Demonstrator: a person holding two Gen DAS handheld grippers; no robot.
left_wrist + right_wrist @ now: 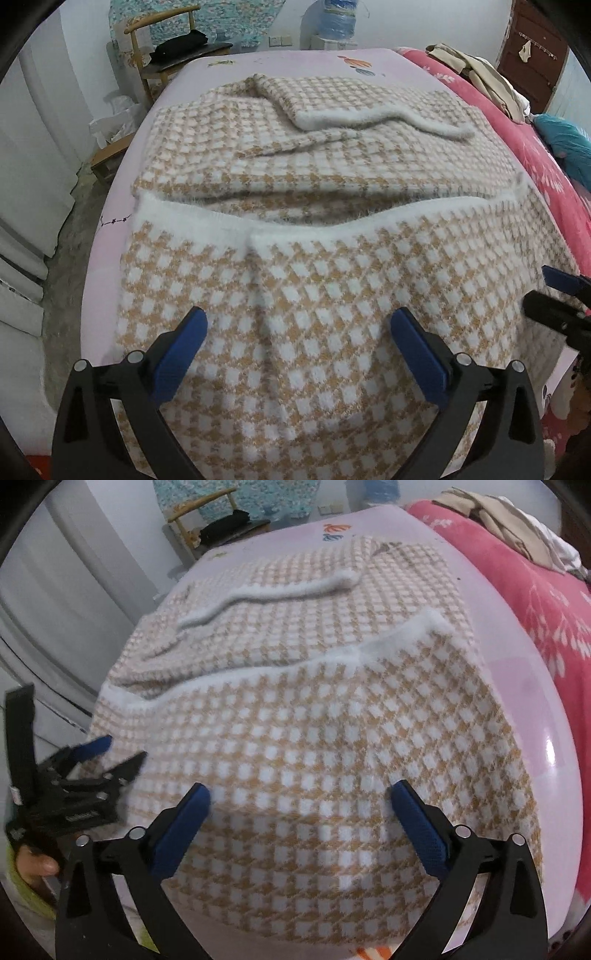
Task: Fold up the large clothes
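Checked knit sweater (314, 314) lies spread on the pink bedsheet (107, 266), already partly folded: its near half is doubled away from the grippers, so the fuzzy white hem (332, 225) runs across the middle of the sweater, with a white-cuffed sleeve (369, 122) laid across the far part.

Handling estimate — soft, thick, fluffy knit; light to moderate weight, limp, likely to sag and stretch if lifted by one point. Not slippery; pile should grip the pads well. Best hold, in my judgement: the two corners of the sweater's near folded edge, one per gripper, pinching all layers together.

Left gripper (297, 325) hovers over the sweater's near-left portion, jaws wide apart, nothing between them. Right gripper (301, 801) hovers over the near-right portion — jaws also spread, empty. Contact with fabric: cannot tell.
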